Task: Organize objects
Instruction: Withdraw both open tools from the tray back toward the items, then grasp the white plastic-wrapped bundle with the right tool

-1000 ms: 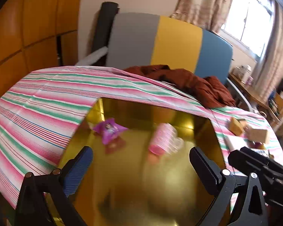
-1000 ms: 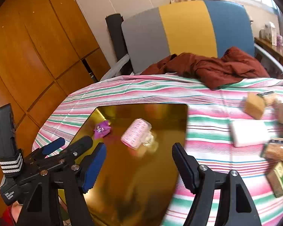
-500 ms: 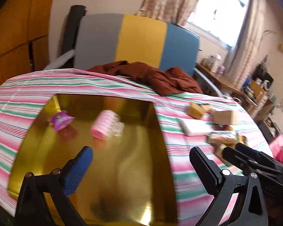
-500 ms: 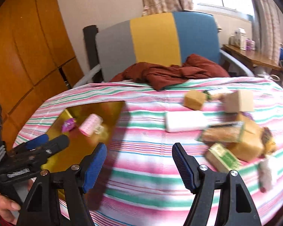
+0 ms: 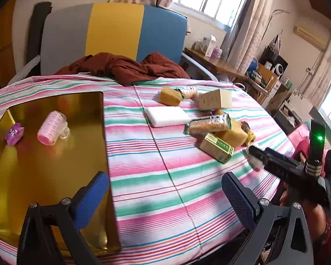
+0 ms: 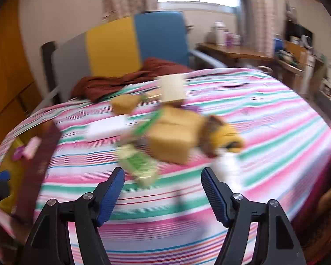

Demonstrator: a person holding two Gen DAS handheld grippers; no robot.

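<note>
A gold tray (image 5: 46,172) lies on the left of the striped tablecloth and holds a pink roller (image 5: 51,128) and a purple sachet (image 5: 13,133). To its right lies a cluster: a white block (image 5: 167,116), a green box (image 5: 217,147), a wrapped biscuit pack (image 5: 208,124), yellow sponges (image 5: 170,96) and a cardboard box (image 5: 215,99). My left gripper (image 5: 163,195) is open over the cloth beside the tray's right edge. My right gripper (image 6: 162,191) is open and empty, just short of the blurred green box (image 6: 139,165).
A chair with grey, yellow and blue panels (image 5: 112,33) stands behind the table with a rust-brown cloth (image 5: 125,68) draped over the table's far edge. A wooden desk (image 5: 231,66) with clutter and a window stand at the back right. A person's hand (image 5: 298,196) holds the right gripper's body.
Both grippers have swung to the right, from over the gold tray towards the cluster of objects. The tray now sits at the left of both views. Jaw openings look unchanged.
</note>
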